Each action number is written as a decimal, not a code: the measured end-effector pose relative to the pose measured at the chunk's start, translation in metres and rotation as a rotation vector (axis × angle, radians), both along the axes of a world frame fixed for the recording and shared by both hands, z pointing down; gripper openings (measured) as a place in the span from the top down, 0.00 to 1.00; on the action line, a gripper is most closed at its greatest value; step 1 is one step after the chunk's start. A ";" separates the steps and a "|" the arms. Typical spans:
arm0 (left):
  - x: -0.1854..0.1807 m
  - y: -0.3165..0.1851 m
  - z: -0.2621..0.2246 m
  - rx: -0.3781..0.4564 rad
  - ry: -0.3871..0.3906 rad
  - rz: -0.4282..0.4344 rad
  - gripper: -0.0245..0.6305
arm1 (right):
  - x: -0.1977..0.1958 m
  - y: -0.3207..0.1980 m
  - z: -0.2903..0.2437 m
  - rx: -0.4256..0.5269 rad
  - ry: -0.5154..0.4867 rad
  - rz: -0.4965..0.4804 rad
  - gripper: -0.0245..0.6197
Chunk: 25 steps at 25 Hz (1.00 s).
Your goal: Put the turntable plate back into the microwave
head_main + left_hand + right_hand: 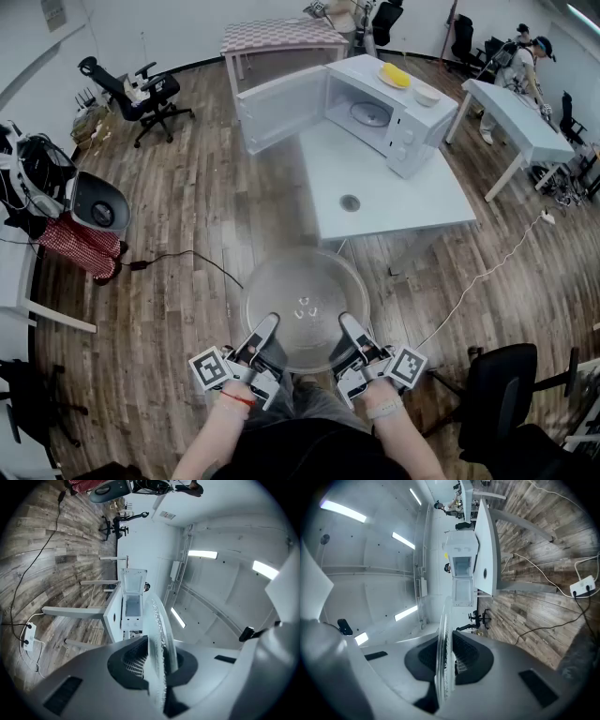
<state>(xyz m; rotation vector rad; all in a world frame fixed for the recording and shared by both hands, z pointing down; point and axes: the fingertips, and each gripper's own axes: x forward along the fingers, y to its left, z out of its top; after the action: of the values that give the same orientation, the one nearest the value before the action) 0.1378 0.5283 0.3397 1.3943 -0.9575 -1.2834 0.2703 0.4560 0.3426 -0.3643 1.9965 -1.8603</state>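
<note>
Clear round glass turntable plate (306,307): flat, just ahead of the fingers | left gripper (263,337) and right gripper (348,336) fingers each pinch its near rim | white open microwave (405,131) on white desk (394,202): well ahead, straight past the plate, same for both

The right gripper (446,663) has its dark ridged jaws closed on the rim of the glass plate (443,630), which shows edge-on and rises between them. Beyond the plate, the microwave (461,566) sits with its door open on a white table (487,541). A power strip (585,586) with its cable lies on the wooden floor (543,536).
</note>
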 end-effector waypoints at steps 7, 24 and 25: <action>-0.023 -0.028 0.005 0.014 0.007 0.000 0.91 | -0.024 -0.028 0.002 0.007 0.002 0.000 0.90; -0.117 -0.143 0.002 0.026 -0.008 0.152 0.91 | -0.108 -0.121 0.002 0.012 -0.022 0.149 0.90; -0.124 -0.149 0.003 0.024 -0.011 0.162 0.91 | -0.114 -0.126 0.003 0.011 -0.023 0.158 0.90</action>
<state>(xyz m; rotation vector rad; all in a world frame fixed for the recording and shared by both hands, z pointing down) 0.0141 0.3793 0.3430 1.4676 -0.8214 -1.1709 0.1562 0.3295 0.3458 -0.4807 1.9034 -1.7475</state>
